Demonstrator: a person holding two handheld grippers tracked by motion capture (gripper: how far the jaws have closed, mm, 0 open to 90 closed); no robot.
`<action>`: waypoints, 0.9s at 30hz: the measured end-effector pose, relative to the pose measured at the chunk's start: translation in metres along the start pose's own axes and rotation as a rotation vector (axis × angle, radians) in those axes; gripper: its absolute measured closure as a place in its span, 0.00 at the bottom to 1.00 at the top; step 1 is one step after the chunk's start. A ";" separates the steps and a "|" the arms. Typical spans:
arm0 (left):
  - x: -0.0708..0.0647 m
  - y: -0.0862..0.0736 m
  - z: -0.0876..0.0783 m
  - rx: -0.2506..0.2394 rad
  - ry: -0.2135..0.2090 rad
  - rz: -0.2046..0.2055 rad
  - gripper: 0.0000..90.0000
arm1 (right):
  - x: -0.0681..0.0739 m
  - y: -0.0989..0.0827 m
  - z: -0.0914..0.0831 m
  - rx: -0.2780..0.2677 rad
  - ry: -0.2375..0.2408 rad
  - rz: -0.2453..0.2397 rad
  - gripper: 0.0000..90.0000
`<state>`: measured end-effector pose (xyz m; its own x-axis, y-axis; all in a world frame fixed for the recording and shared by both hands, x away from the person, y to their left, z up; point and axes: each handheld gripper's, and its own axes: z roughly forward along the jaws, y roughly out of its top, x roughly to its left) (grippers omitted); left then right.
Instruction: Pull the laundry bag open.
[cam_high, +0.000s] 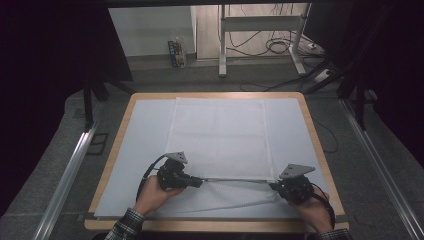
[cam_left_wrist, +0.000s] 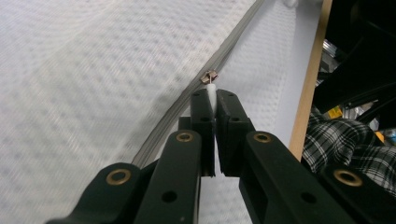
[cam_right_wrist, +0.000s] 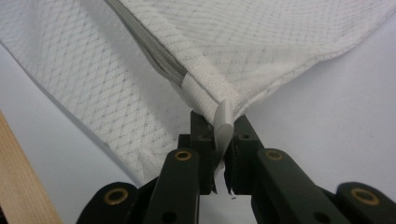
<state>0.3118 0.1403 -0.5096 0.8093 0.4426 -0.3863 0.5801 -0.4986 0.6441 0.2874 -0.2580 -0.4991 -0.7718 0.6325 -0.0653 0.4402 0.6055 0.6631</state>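
White table (cam_high: 125, 150), bag corner (cam_right_wrist: 223, 112) (gripper-pinched)

No readable text, brand, number or sign in any view. The small box (cam_high: 176, 53) on the floor beyond the table has coloured print, possibly lettering, too small and blurred to read. A yellow tag (cam_left_wrist: 334, 112) at the right edge of the left gripper view is equally illegible.

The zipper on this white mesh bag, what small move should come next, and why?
Probably draw the left gripper along the zipper, away from the right gripper. It pinches the white pull tab, while the right clamps the mesh bag at its corner, holding the zipper taut.
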 end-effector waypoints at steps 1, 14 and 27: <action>0.001 -0.002 -0.001 -0.001 0.003 -0.004 0.97 | 0.000 0.000 0.000 0.002 -0.001 -0.001 0.91; 0.008 -0.023 -0.021 -0.020 0.034 -0.050 0.97 | 0.000 -0.001 0.000 0.006 -0.002 0.001 0.91; 0.012 -0.041 -0.038 -0.025 0.066 -0.076 0.97 | 0.000 -0.002 0.001 0.010 -0.001 0.004 0.91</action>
<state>0.2945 0.1944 -0.5157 0.7550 0.5265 -0.3909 0.6363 -0.4438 0.6310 0.2873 -0.2590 -0.5006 -0.7696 0.6353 -0.0635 0.4476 0.6078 0.6559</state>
